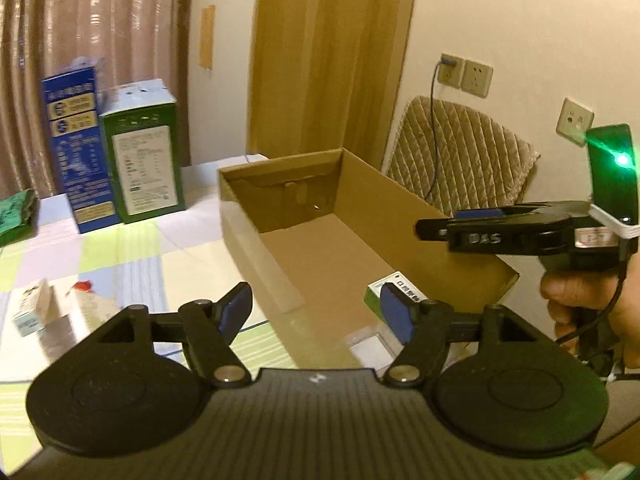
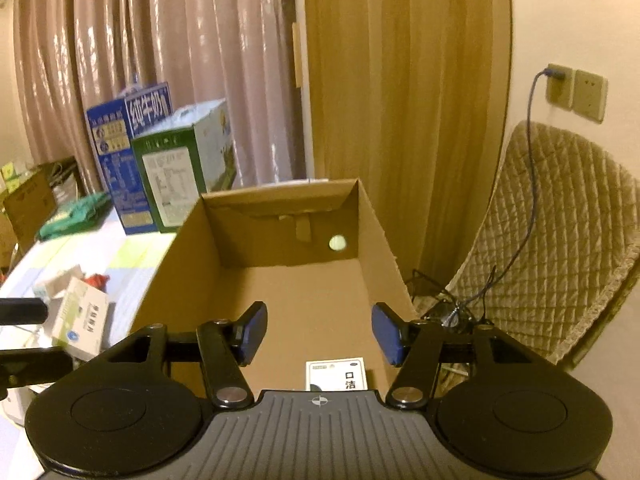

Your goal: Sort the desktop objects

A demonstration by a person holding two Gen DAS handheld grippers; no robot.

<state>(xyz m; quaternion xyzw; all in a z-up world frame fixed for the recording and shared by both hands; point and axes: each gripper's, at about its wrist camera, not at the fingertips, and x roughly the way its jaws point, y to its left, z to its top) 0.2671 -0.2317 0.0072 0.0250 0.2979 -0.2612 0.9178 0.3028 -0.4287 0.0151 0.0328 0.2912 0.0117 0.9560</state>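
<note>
An open cardboard box (image 1: 280,208) (image 2: 180,264) stands on the table. A small white and green carton (image 2: 336,374) lies on its floor at the near end, and shows in the left wrist view (image 1: 394,286) behind my right finger pad. My left gripper (image 1: 316,310) is open and empty, at the box's near left side. My right gripper (image 2: 318,334) is open and empty above the box's near end; it also shows from the side in the left wrist view (image 1: 424,228). Small medicine boxes (image 1: 34,306) (image 2: 82,322) lie on the table left of the box.
A blue milk carton (image 1: 76,148) (image 2: 124,152) and a green carton (image 1: 144,152) (image 2: 176,176) stand at the table's far side. A quilted chair (image 1: 460,152) (image 2: 552,240) stands right of the table, with cables and wall sockets (image 2: 576,90). A green bag (image 2: 72,212) lies far left.
</note>
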